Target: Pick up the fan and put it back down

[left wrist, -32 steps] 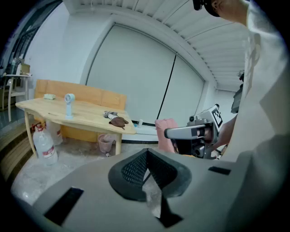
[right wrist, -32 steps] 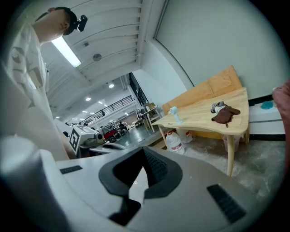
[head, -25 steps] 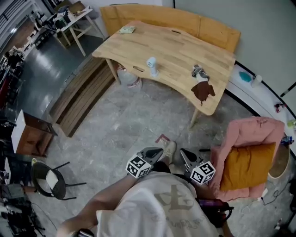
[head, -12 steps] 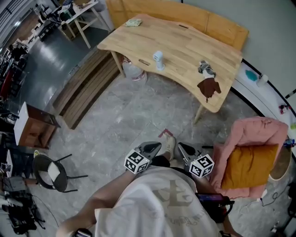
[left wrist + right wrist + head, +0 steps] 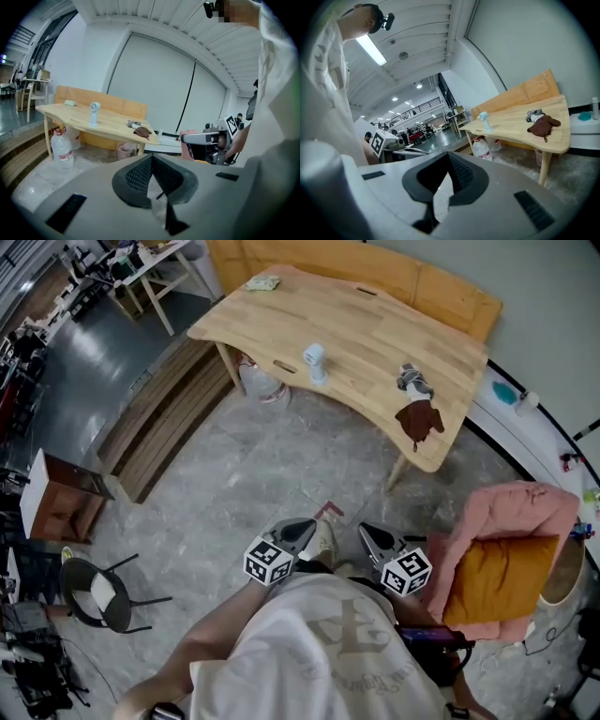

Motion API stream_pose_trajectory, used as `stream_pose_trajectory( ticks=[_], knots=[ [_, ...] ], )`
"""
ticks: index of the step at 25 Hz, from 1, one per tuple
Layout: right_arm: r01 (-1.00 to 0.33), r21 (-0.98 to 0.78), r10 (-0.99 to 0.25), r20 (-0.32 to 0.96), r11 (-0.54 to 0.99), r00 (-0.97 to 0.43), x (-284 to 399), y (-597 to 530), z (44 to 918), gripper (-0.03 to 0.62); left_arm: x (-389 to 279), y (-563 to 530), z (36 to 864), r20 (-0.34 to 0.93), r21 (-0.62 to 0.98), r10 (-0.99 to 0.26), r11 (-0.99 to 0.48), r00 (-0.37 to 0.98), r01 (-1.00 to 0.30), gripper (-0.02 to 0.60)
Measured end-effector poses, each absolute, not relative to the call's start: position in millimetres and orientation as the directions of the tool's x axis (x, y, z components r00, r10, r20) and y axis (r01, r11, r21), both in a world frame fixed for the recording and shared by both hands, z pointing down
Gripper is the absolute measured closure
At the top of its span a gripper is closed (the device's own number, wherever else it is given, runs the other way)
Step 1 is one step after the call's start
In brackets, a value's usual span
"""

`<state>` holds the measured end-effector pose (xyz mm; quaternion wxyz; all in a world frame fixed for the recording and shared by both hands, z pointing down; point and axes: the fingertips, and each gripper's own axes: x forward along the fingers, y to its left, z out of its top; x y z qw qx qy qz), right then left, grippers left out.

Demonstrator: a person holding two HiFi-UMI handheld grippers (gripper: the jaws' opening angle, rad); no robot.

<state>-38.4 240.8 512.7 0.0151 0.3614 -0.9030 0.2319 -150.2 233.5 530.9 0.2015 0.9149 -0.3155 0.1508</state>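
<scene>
I am looking across bare floor at the wooden counter, which is sitting well ahead of both hand-held grippers, while a pink armchair is standing just off to the right one's side. The left hand-held gripper and the right hand-held gripper are pointing forward side by side, each with its jaws pressed together and carrying nothing. The fan, small and pale blue, is standing upright near the counter's closer edge, far ahead and slightly left of both. I am judging it light, rigid plastic and top-heavy, so it is likely tipping at a careless nudge. I am planning to pinch the slim stem below the round head, not the grille.
</scene>
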Motion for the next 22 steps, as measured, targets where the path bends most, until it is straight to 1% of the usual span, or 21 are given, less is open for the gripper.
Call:
stream_pose_trajectory(
  ticks=[5,13,22],
  knots=[
    [-0.676,-0.399,-0.660,0.202,0.620,-0.724,-35.1,209.9,508.5,0.582,-150.4,203.0,532.7,0.402,0.275,-0.515,-0.721,0.757,-0.637,0.572],
    [-0.702,-0.397,-0.682,0.218,0.592,-0.698,-26.0,162.7,507.4,0.582,-135.1,141.8,527.4,0.380,0.273,-0.484,-0.755,0.788,-0.595,0.572],
    [-0.728,-0.382,-0.702,0.234,0.570,-0.672,-30.6,109.7,506.2,0.581,-136.3,97.6,533.2,0.376,0.297,-0.446,-0.772,0.812,-0.562,0.572]
  ],
)
